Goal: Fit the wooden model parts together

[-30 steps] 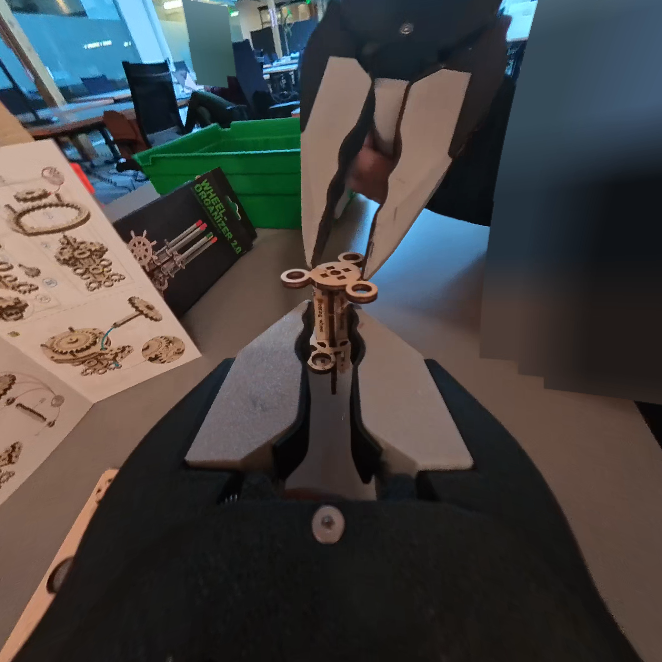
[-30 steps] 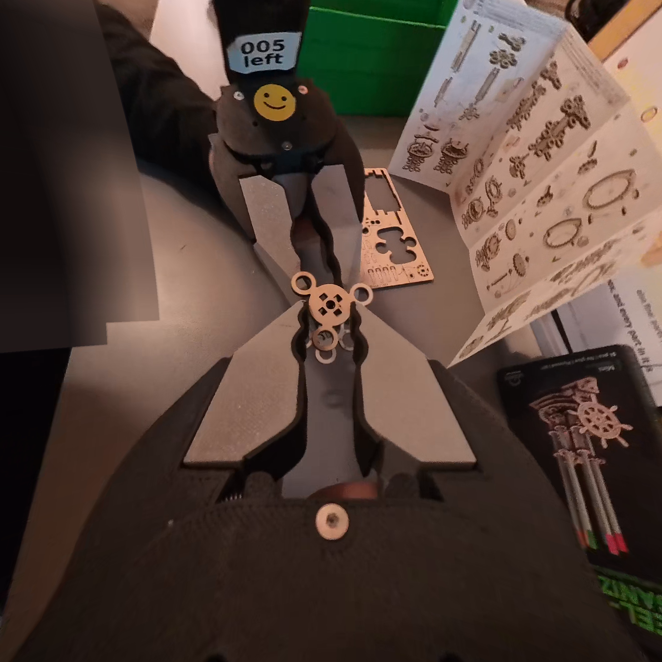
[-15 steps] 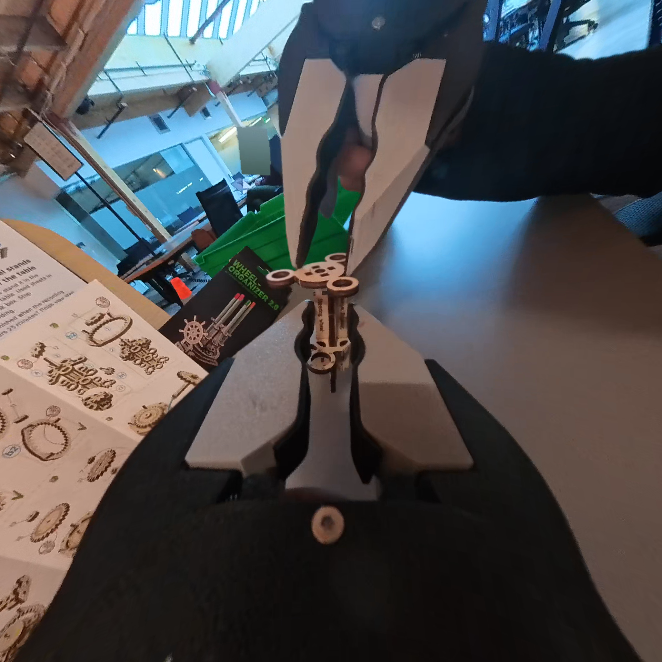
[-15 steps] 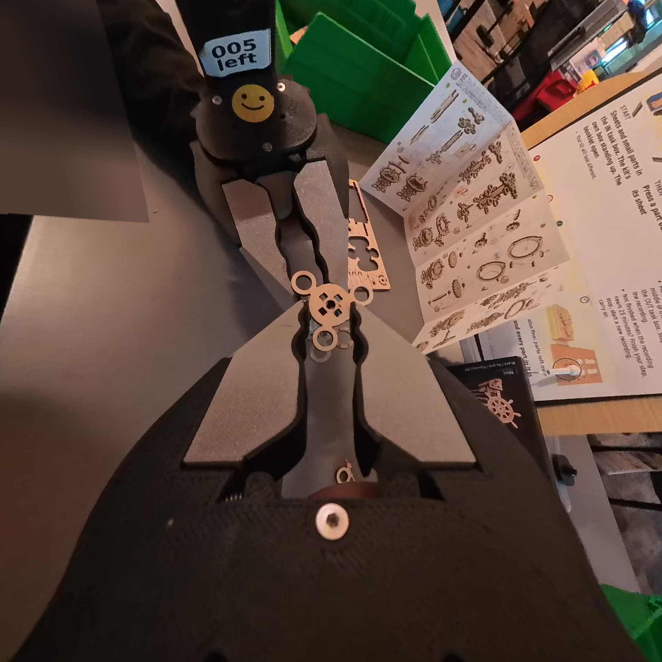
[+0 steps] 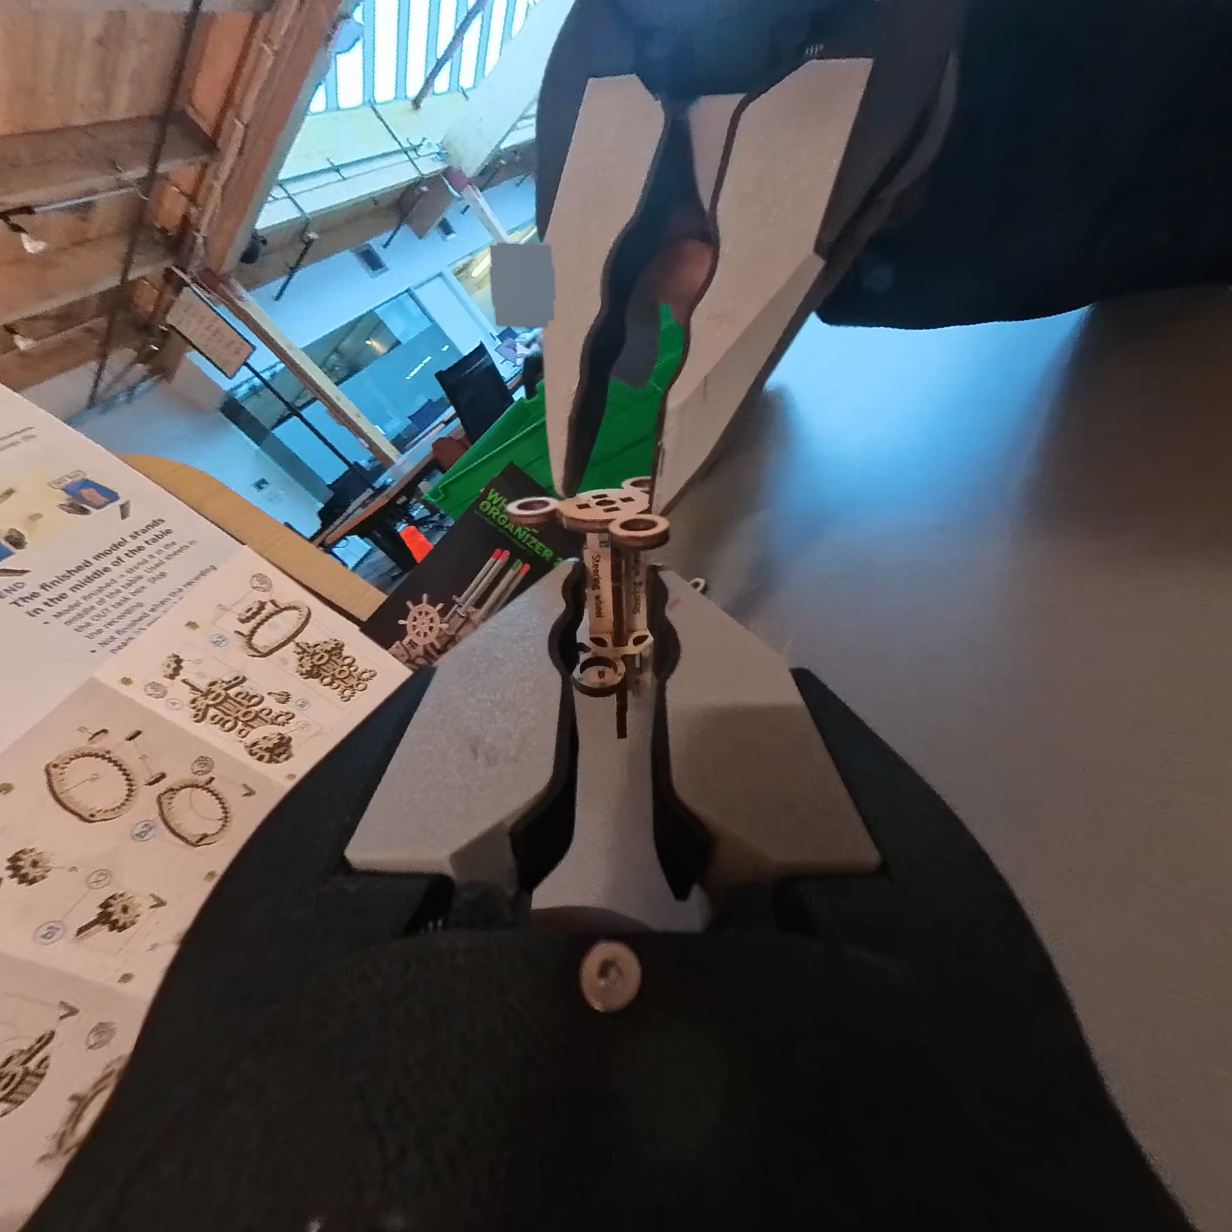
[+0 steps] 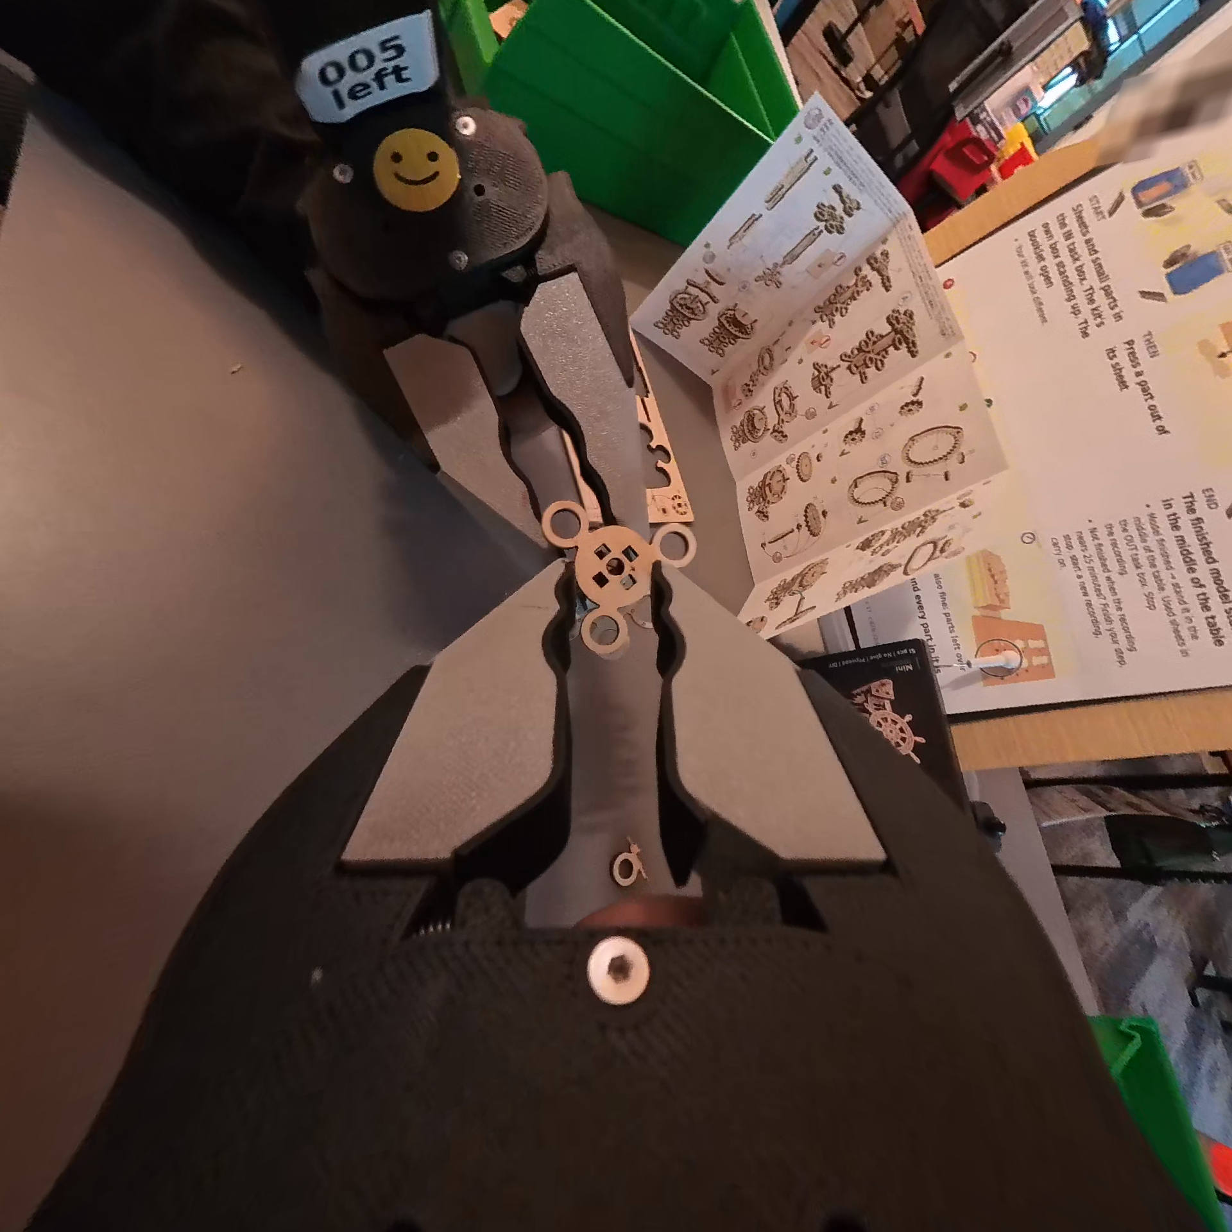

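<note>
your left gripper (image 5: pixel 617 587) is clamped on the slim wooden post (image 5: pixel 615 603), and your right gripper (image 6: pixel 610 573) pinches the three-ringed disc (image 6: pixel 615 568) seated on its top, both in the air above the grey table (image 5: pixel 1000 600). keep disc and post square and press straight along the post. beyond: one loose ringed piece (image 6: pixel 628 869), one punched sheet (image 6: pixel 660 467), one booklet (image 6: pixel 853 373), one black box (image 6: pixel 893 720).

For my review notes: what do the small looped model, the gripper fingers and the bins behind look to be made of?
Model: thin pale plywood, apparently laser-cut; edges are darker brown, faces matte.
Gripper fingers: grey, grainy matte faces with black wavy inner linings; probably printed plastic with rubbery pads, uncertain.
Bins: bright green moulded plastic, smooth with a slight sheen.
</note>
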